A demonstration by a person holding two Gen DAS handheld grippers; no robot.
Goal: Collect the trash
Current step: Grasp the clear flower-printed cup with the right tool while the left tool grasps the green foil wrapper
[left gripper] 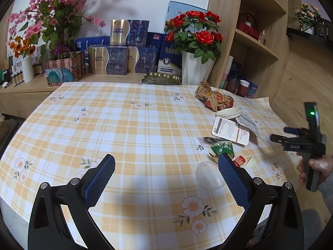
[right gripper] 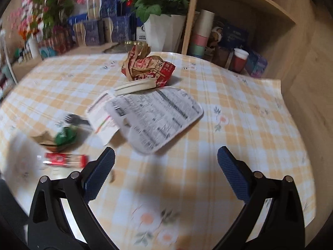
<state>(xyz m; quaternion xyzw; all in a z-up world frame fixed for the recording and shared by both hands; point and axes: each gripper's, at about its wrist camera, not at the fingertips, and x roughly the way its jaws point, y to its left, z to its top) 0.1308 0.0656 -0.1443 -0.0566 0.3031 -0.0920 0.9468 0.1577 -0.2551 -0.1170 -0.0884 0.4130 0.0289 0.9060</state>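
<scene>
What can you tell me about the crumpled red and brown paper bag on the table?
The crumpled paper bag is brown paper printed with red panels and white lettering, scrunched into a lumpy ball with a twisted peak at the top. It sits on the checked tablecloth at the far side of the trash pile, near the white vase of red roses. A shallow white lid leans against its near side. Neither tool touches it; both are open and well short of it.

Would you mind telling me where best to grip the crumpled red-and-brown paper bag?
Probably the raised twisted peak at the top of the crumpled paper bag, coming down from above: it stands up narrow enough to fit an open gripper, while its near base is crowded by the white lid.
</scene>
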